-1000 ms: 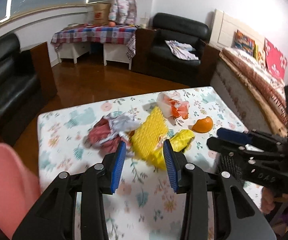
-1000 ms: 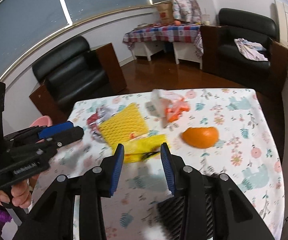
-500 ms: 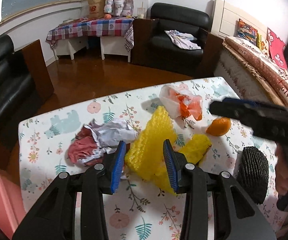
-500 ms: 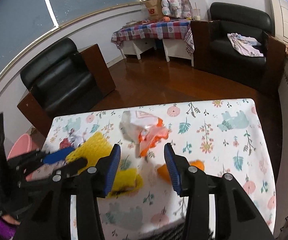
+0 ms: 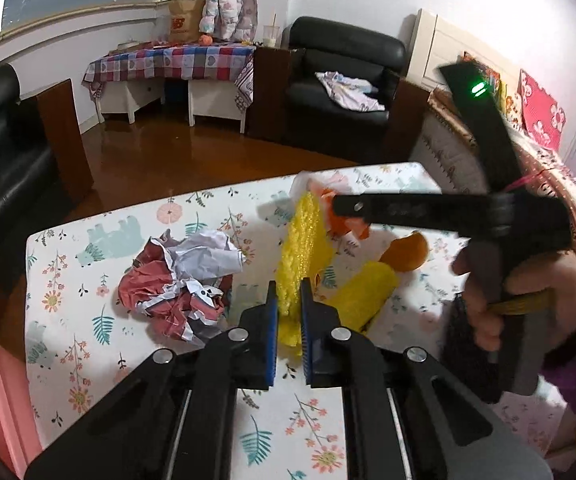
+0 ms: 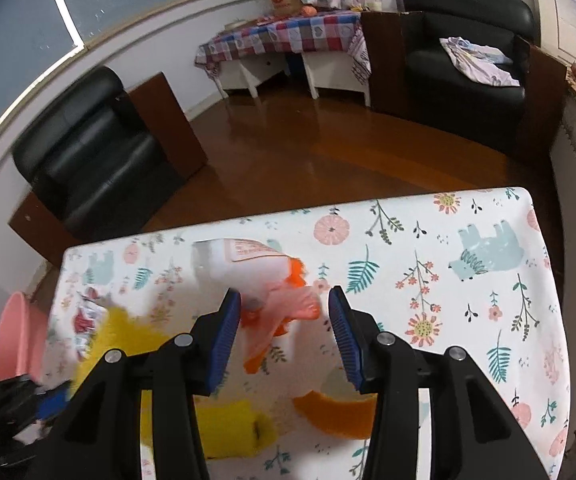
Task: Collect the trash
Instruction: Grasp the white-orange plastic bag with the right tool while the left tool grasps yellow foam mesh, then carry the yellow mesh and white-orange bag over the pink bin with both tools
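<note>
gripping yellow foam net, left gripper

I see yellow foam netting, red-and-white crumpled paper, an orange peel, a floral tablecloth.

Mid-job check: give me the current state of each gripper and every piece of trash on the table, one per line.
left gripper: shut on the yellow foam net.
right gripper: open, around the orange and white plastic bag.
yellow foam net: pinched at its near end.
orange and white plastic bag: crumpled, not gripped.
crumpled paper: lying loose, untouched.
orange peel: lying loose.
yellow foam roll: lying on the table.
</note>
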`<state>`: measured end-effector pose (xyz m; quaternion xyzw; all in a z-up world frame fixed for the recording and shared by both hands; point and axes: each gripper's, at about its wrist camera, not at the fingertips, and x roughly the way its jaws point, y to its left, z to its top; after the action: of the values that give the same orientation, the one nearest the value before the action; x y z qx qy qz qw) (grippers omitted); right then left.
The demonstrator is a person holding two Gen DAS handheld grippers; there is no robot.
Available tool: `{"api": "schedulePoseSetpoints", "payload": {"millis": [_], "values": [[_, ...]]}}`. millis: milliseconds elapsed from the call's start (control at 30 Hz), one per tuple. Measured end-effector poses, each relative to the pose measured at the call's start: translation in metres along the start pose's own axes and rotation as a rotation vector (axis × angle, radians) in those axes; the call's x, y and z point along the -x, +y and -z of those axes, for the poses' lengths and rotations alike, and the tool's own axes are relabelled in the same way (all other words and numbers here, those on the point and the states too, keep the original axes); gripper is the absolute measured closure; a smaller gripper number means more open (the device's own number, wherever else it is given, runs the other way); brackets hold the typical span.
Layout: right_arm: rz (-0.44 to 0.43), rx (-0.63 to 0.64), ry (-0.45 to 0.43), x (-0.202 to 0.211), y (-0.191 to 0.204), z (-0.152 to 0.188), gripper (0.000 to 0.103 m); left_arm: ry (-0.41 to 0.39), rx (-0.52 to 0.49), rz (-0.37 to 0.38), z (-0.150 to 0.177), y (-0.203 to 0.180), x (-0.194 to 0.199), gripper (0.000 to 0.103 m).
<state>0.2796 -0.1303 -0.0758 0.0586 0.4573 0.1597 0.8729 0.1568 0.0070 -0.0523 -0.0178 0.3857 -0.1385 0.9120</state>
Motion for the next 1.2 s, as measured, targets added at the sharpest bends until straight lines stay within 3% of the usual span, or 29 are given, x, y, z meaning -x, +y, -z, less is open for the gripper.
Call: {"api": "schedulePoseSetpoints", "payload": {"millis": [67, 233, 700, 1200], "values": [[-0.001, 0.003, 0.002, -0.003, 0.001, 0.0, 0.059, -0.005, -0.002, 0.001, 0.001, -0.002, 0.006, 0.094], [-0.042, -0.003, -0.007, 0.0, 0.005, 0.005, 0.074, -0.011, 0.026, 0.002, 0.007, -0.002, 0.022, 0.094], [-0.079, 0.078, -0.116, 0.089, 0.05, 0.057, 0.075, -0.062, 0.116, -0.058, 0.03, 0.004, 0.082, 0.094], [-0.146, 0.199, -0.097, 0.131, 0.118, 0.115, 0.075, -0.084, 0.247, -0.182, 0.07, 0.033, 0.137, 0.094]]}}
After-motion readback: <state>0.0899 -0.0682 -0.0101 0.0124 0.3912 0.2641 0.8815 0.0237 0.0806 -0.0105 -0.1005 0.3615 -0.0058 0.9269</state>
